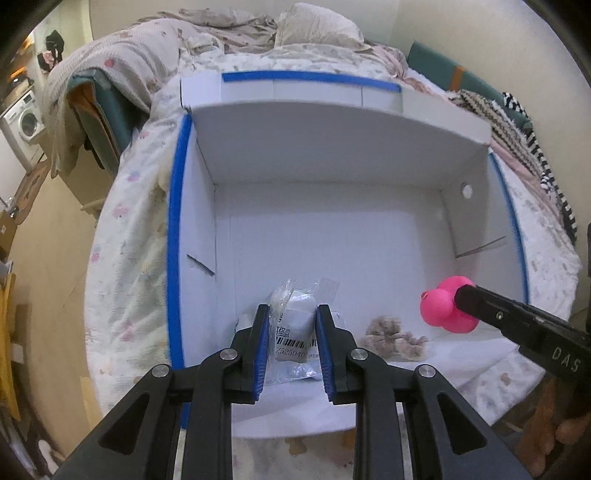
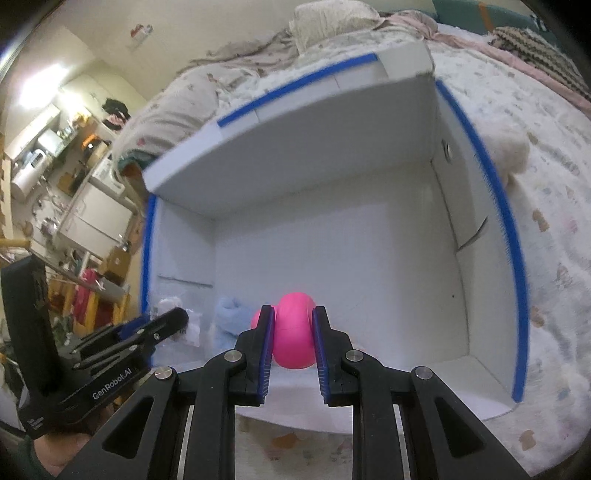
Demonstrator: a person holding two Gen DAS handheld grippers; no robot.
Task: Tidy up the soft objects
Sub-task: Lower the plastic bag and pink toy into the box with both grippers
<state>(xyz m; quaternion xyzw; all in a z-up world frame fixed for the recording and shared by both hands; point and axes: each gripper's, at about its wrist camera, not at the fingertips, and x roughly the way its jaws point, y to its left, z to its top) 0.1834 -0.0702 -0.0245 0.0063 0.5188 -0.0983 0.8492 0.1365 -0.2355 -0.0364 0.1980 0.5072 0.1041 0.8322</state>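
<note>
A white cardboard box [image 1: 332, 147] with blue tape on its rims stands open on a bed. My left gripper [image 1: 293, 310] is shut on a clear plastic bag [image 1: 291, 332] that has a barcode label and something white inside, held low over the box's near left part. My right gripper [image 2: 293, 310] is shut on a pink rubber toy [image 2: 293, 332] over the near part of the box [image 2: 295, 166]. From the left wrist view the pink toy [image 1: 447, 310] hangs at the right. A beige fuzzy piece [image 1: 395, 338] lies on the box floor between them. A light blue soft item [image 2: 229, 321] lies beside the left gripper [image 2: 181, 317].
The box rests on a pale patterned bedspread [image 1: 125, 236]. Crumpled bedding and a pillow [image 1: 314, 26] lie behind it, and a striped knit cloth [image 1: 517, 122] lies to the right. A washing machine [image 1: 26, 118] and room clutter sit past the bed's left edge.
</note>
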